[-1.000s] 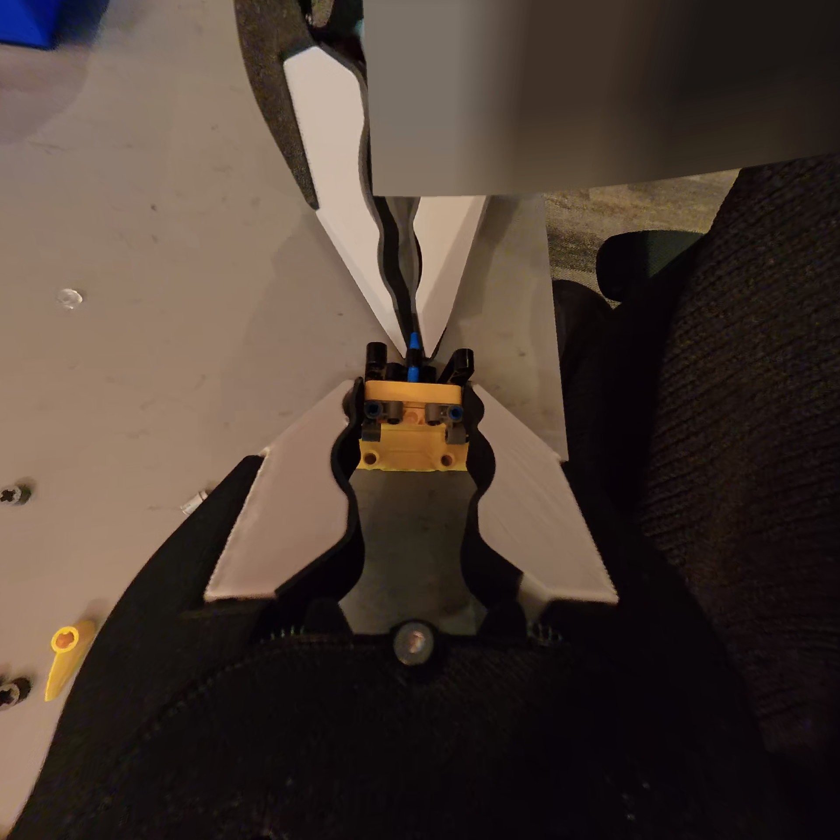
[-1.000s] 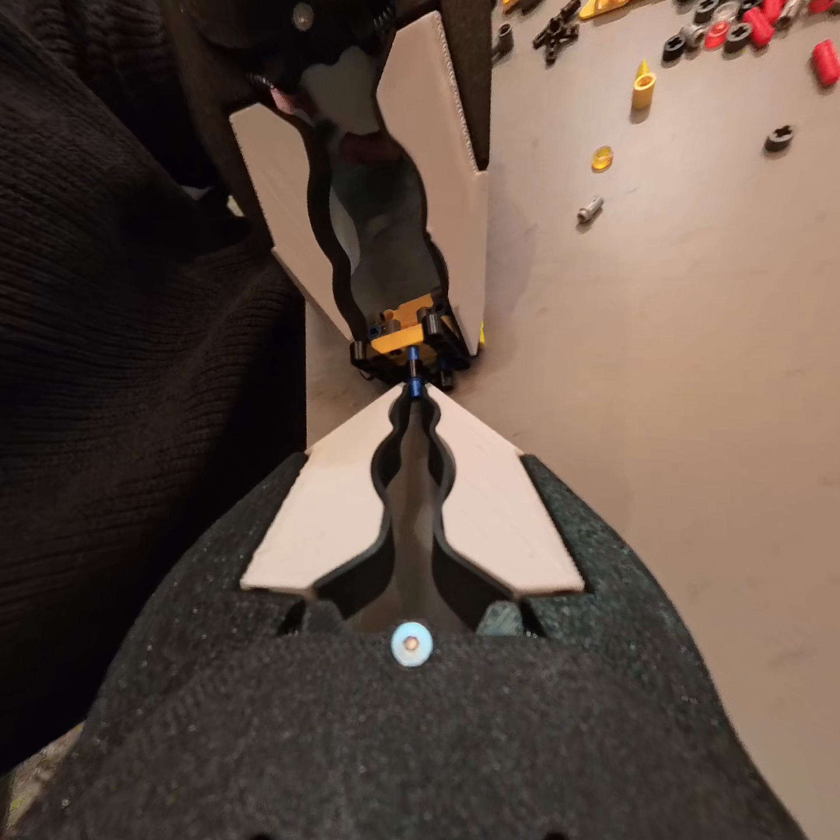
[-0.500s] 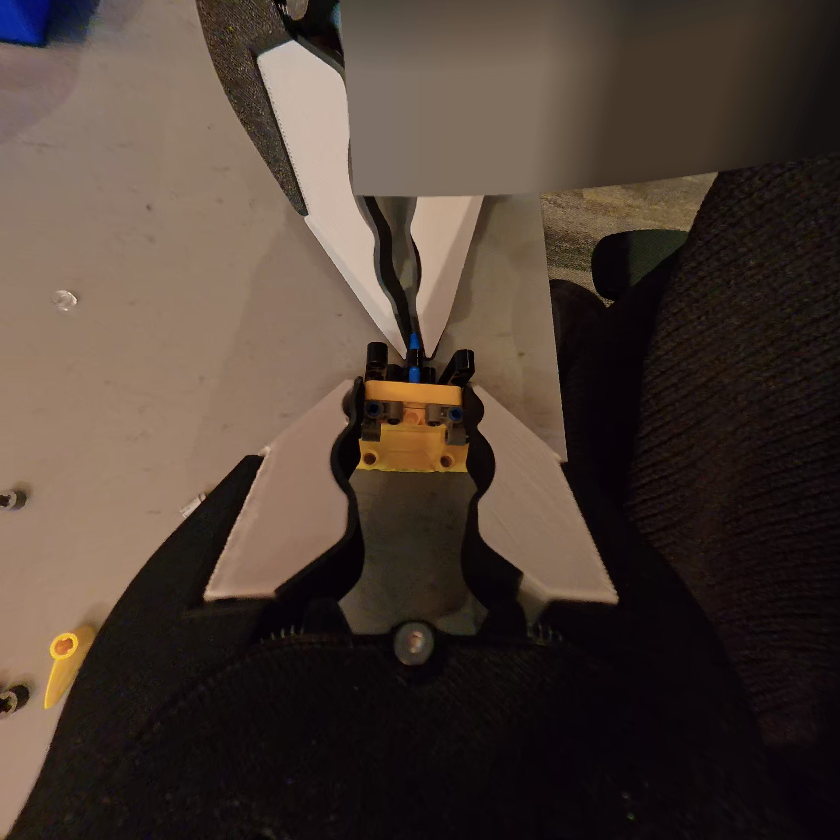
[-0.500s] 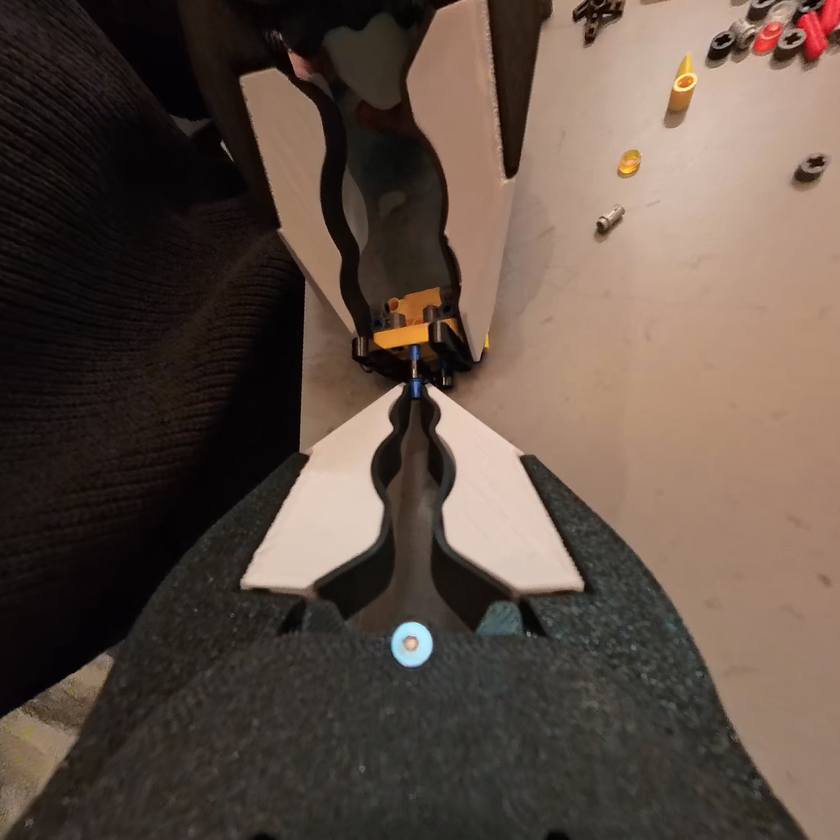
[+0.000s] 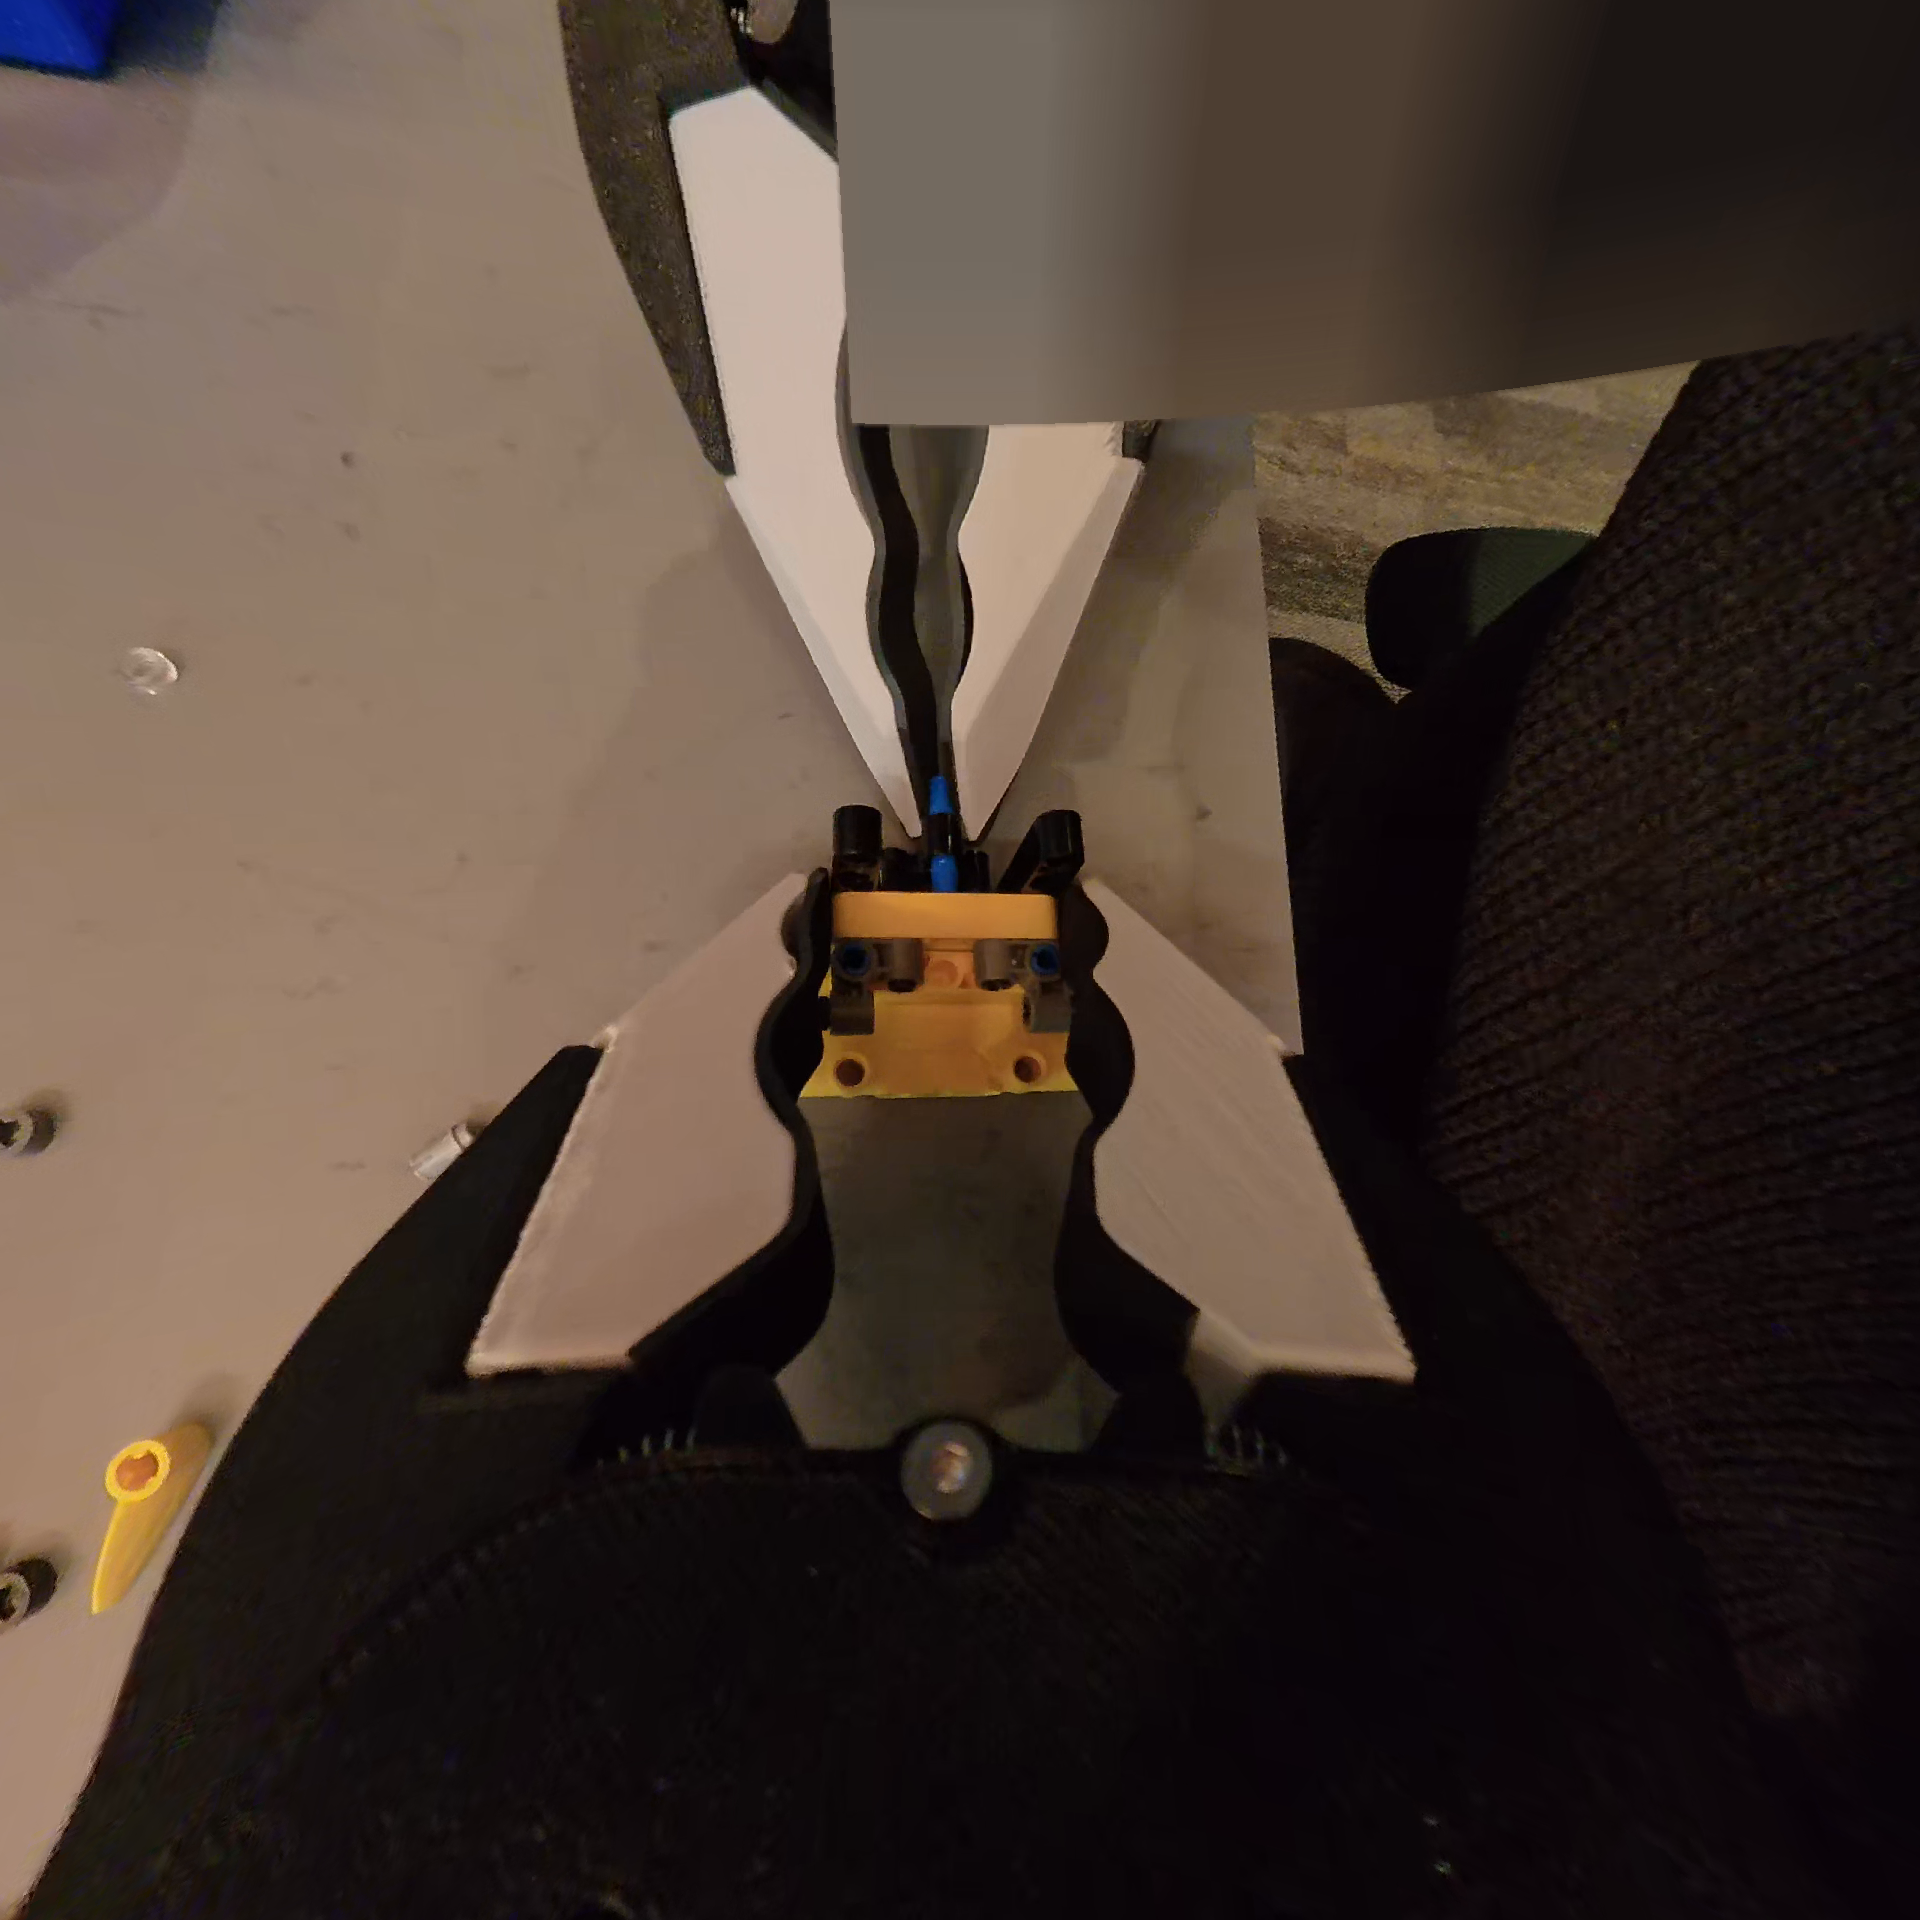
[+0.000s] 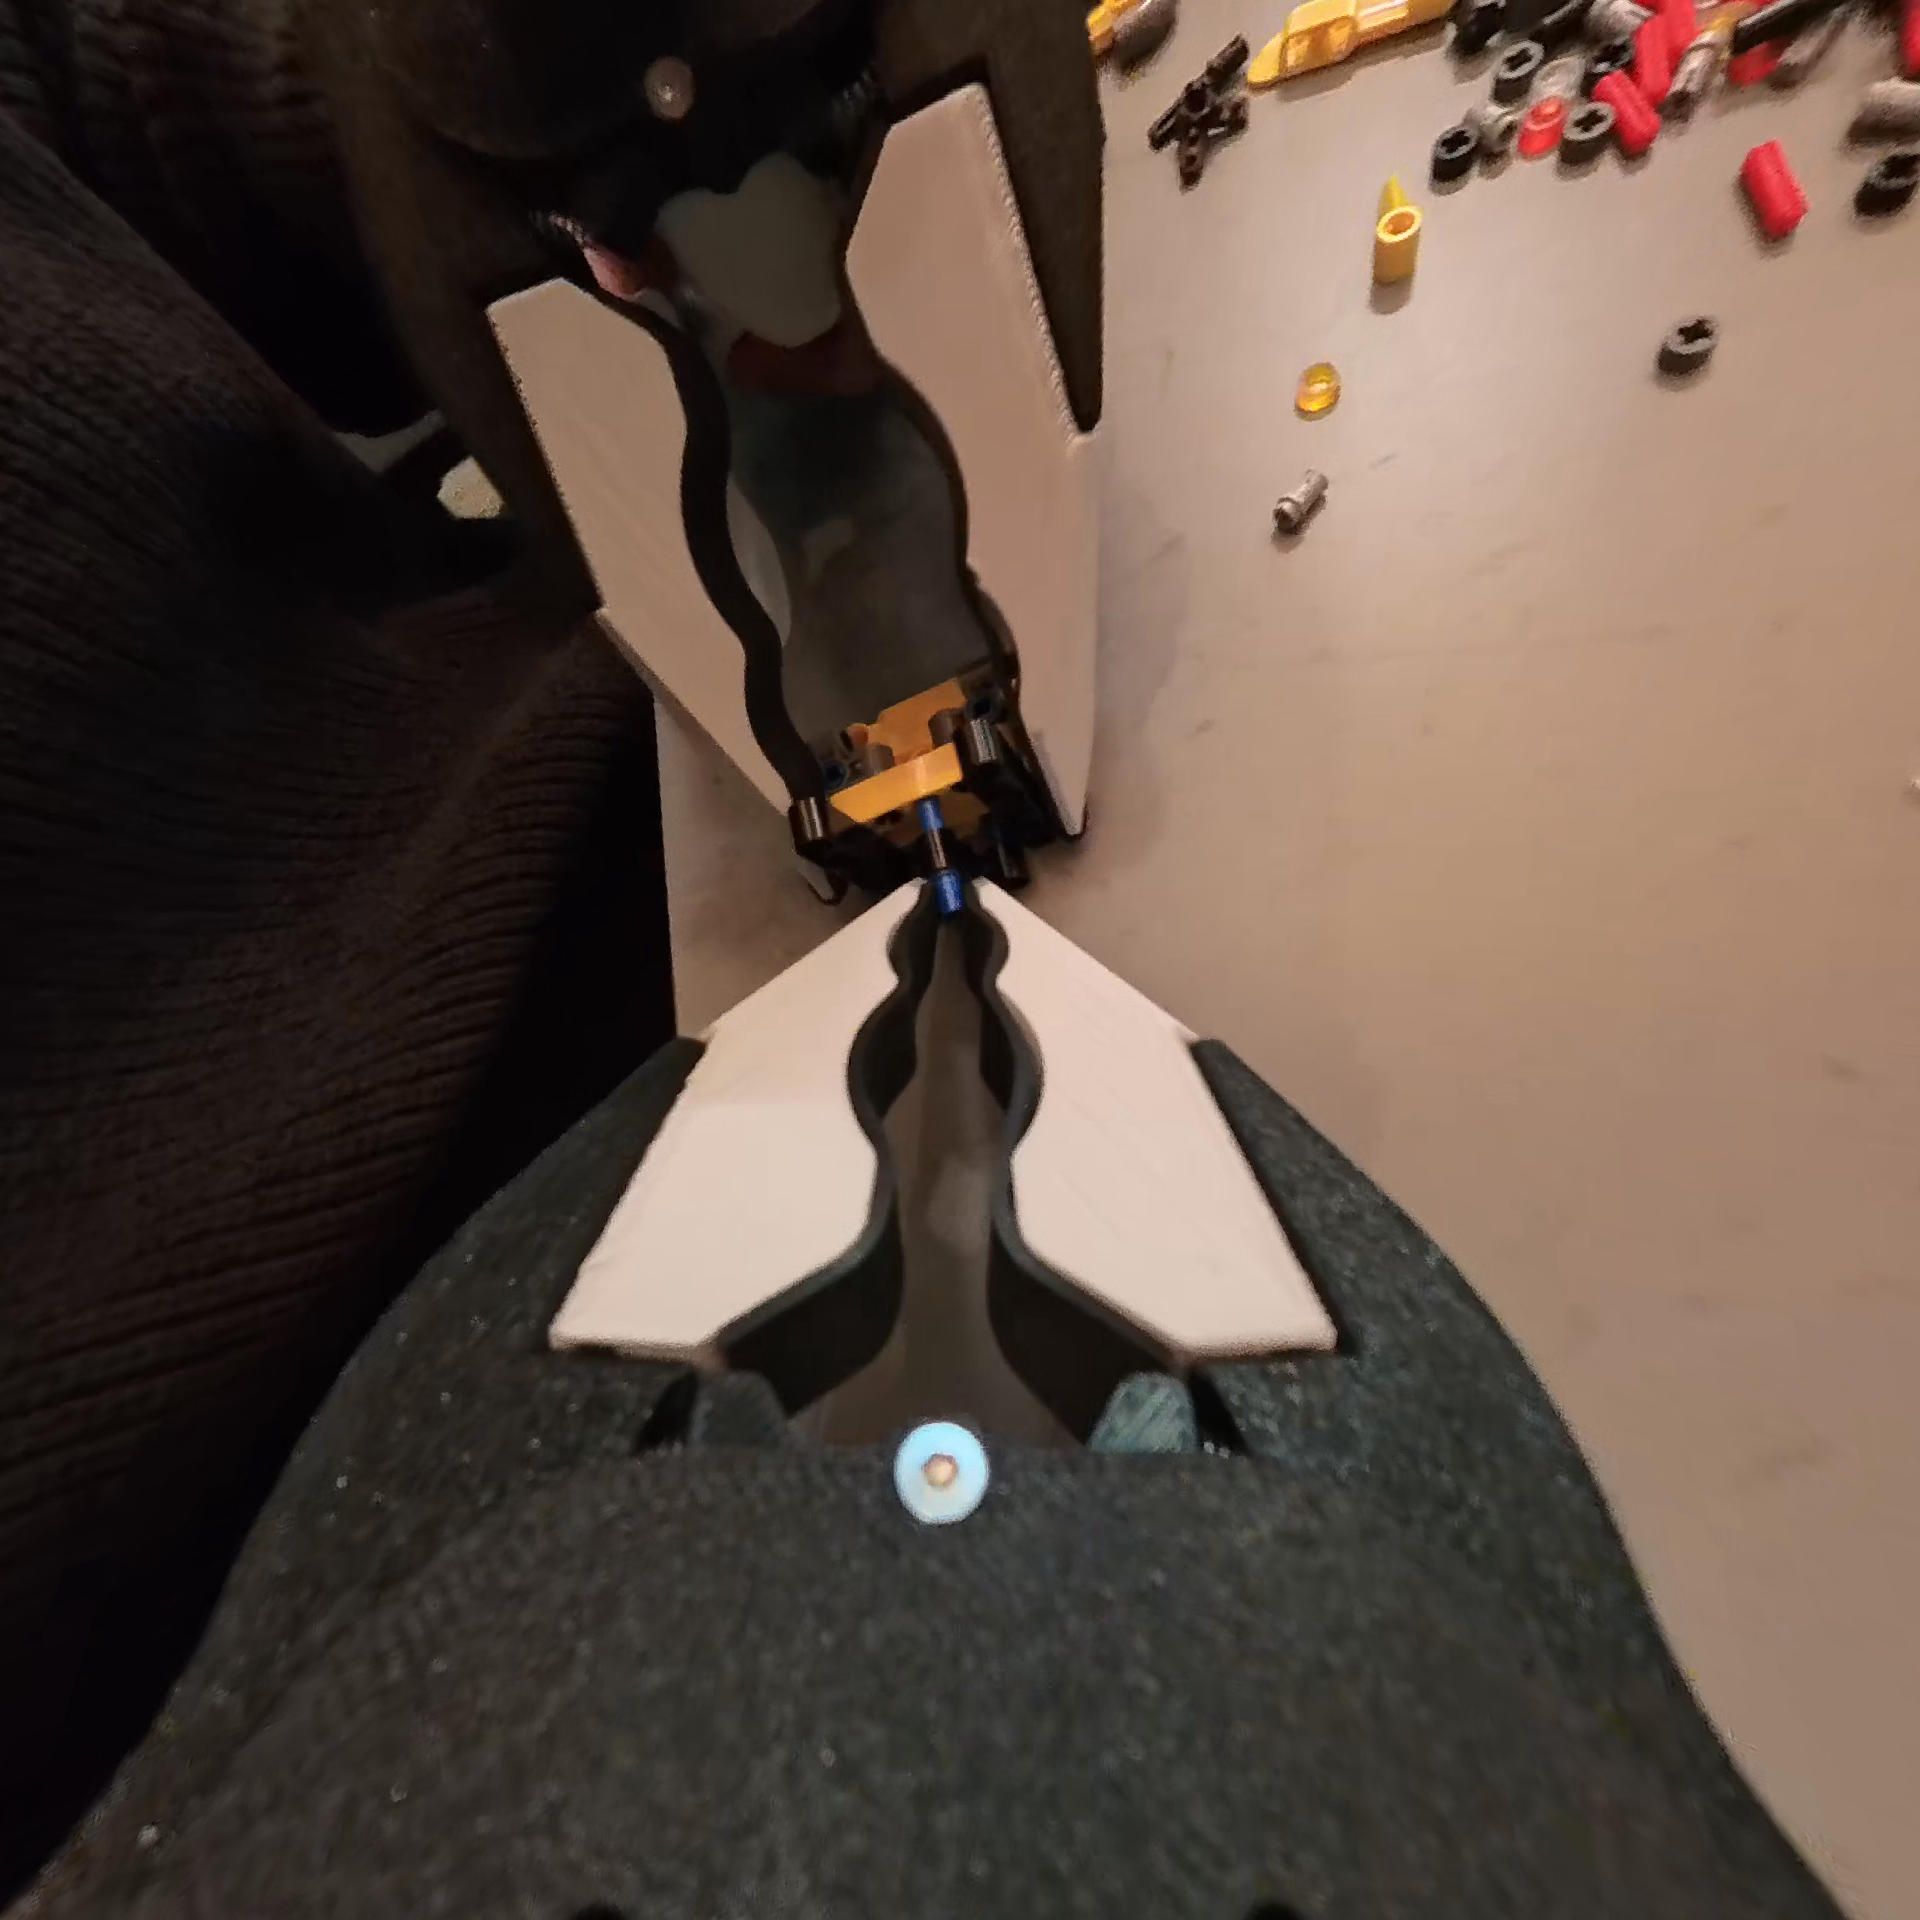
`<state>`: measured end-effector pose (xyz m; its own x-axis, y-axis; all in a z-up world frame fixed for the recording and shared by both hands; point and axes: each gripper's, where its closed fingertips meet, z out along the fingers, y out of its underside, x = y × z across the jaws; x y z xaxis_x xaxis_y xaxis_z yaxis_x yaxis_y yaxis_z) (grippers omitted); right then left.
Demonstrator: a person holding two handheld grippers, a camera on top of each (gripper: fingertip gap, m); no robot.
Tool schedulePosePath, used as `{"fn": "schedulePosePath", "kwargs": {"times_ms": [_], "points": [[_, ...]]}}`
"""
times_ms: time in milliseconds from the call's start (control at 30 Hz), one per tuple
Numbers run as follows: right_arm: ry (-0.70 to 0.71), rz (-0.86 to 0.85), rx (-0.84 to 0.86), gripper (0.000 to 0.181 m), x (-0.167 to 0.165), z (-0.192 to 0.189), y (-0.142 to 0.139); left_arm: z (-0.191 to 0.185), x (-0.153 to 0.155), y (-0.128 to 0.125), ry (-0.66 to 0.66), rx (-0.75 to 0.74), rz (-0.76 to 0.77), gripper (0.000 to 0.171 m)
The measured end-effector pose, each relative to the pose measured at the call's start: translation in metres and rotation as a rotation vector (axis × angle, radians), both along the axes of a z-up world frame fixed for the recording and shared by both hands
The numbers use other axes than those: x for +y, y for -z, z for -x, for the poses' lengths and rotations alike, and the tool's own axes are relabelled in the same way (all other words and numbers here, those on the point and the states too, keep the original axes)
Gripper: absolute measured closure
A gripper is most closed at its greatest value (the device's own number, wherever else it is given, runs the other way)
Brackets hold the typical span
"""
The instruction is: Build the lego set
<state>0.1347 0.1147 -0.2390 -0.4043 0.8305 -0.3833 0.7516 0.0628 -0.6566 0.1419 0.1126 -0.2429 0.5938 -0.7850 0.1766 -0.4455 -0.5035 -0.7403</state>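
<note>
A small yellow-and-black brick assembly (image 5: 943,987) sits clamped between the fingertips of the left tool (image 5: 943,997), held up off the tabletop (image 5: 312,727). It is built of hard plastic beams and connectors, so it should be light, stiff and a little slick; the flat yellow sides, where the left tool already grips it, look like the firmest place to hold, since pressing on the black end pieces could pop a joint loose.

A thin blue-and-black pin (image 5: 940,831) points out of the assembly's far face. The right tool (image 6: 943,902) is clenched on the pin's outer end, its fingertips nearly closed around it, meeting the left tool tip to tip. Whether the pin's inner end is seated in the assembly or only touching it is hard to tell from either view.

Farther out on the tabletop, loose parts lie scattered: a yellow cone piece (image 6: 1394,231), a small amber round stud (image 6: 1317,387), a grey pin (image 6: 1299,501), and a heap of red and black pieces (image 6: 1662,94) near the far edge. A corner of something blue (image 5: 62,42) shows at the top left of the left wrist view; it may be a bin, but nothing of its inside is visible. A dark knitted sleeve (image 5: 1683,935) borders the scene.
</note>
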Motion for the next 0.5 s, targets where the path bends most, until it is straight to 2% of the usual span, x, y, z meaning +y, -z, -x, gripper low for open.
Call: {"fn": "schedulePosePath", "kwargs": {"times_ms": [267,333,500], "points": [[0.051,0.008,0.084,0.178,0.0021,-0.0007,0.0000,0.0023,0.0003,0.0005,-0.004,-0.004,0.011,0.128],[0.065,-0.021,0.111,0.164,0.0045,-0.0006,-0.0016,0.0035,0.0012,0.0006,-0.016,-0.015,0.032,0.127],[0.061,-0.062,0.169,0.161,0.0062,-0.0028,-0.0074,0.0032,0.0009,0.0014,-0.015,-0.004,0.049,0.125]]}}
